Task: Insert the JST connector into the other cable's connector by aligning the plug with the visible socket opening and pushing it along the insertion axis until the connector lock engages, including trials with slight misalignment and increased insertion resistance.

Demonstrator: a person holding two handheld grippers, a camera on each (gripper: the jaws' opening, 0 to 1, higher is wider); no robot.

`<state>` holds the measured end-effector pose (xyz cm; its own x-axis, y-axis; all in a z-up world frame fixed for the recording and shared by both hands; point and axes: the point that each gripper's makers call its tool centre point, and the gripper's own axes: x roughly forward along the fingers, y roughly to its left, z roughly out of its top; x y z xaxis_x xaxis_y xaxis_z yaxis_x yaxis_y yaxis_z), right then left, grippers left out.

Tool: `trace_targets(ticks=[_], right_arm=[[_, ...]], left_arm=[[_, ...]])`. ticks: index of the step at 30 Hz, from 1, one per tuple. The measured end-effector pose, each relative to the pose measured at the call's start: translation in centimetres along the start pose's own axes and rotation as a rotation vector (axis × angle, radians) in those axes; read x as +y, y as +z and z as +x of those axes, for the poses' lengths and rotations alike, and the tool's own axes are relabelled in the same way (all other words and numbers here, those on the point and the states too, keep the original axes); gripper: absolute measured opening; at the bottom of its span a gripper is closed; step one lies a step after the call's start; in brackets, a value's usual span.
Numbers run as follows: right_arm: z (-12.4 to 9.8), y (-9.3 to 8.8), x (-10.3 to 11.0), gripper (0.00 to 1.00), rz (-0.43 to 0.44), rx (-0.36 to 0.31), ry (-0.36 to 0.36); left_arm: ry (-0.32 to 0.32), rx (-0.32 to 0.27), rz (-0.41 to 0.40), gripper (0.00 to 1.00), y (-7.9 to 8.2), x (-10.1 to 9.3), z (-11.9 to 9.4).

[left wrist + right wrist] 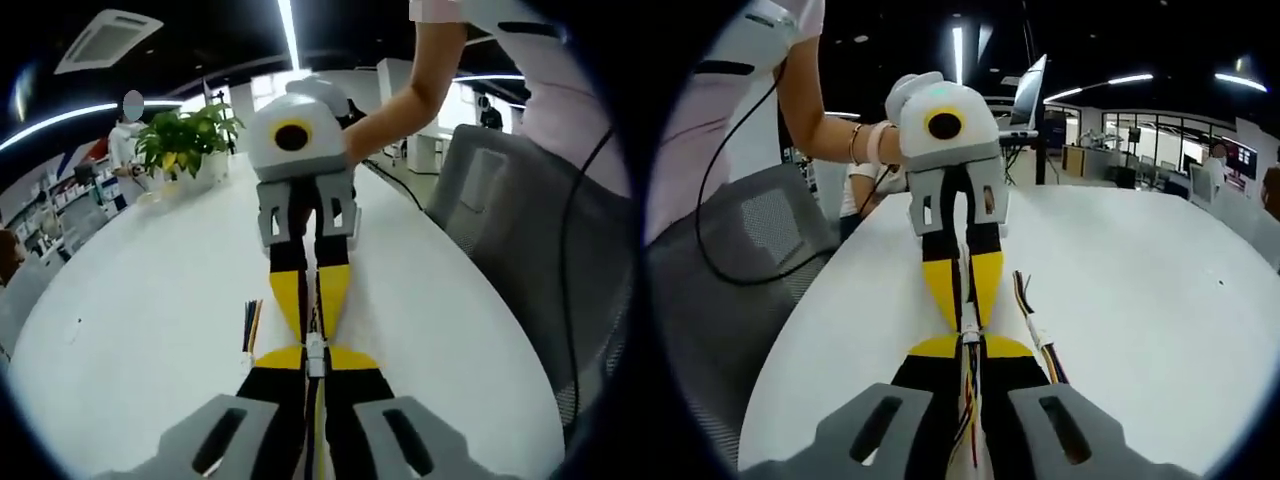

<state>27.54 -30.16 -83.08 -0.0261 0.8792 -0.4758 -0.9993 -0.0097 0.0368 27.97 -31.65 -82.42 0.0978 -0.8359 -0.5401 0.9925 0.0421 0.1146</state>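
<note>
2 hand-held grippers tip-to-tip over white worktop (140, 330): left hand-held gripper (316, 362) & right hand-held gripper (971, 345) each clamp 1 white JST connector (316, 352); 1 spare cable (250, 326) on worktop.

The two tongs are meeting tip to tip over the worktop (150, 330), a spare cable (250, 325) lying beside them.

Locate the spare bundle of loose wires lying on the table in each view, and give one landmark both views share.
Left gripper view: the loose wires lie on the white table, just left of the meeting tongs.
Right gripper view: the loose wires lie right of the tongs.
Shared landmark: the white connector pinched where both pairs of yellow tips meet.
</note>
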Motion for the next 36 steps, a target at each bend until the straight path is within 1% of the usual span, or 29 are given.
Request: trace_targets(ticks=[1,7,13,19,31,36], right_arm=[[0.2,-0.2,-0.1,0.02,0.003,0.001,0.001],[0.4,-0.3,-1.1,0.02,-0.010,0.002,-0.018],[0.7,-0.6,-1.3,0.02,-0.016,0.006,-0.018],[0.8,-1.0,-1.2,0.03,-0.019,0.015,-0.011],[1.1,-1.3,-1.4,0.03,-0.019,0.016,-0.009],[1.1,-1.2,-1.4,0.03,-0.011,0.006,-0.011]], left_arm=[[-0.005,0.003,-0.004,0.00,-0.2,0.1,0.1],[0.032,0.006,-0.018,0.00,-0.8,0.9,0.1],[0.042,0.012,-0.033,0.00,-1.5,1.1,0.4],[0.043,0.010,-0.061,0.00,-1.9,1.0,0.6],[0.049,0.018,-0.064,0.00,-2.2,1.2,0.6],[0.055,0.017,-0.063,0.00,-2.2,1.2,0.5]])
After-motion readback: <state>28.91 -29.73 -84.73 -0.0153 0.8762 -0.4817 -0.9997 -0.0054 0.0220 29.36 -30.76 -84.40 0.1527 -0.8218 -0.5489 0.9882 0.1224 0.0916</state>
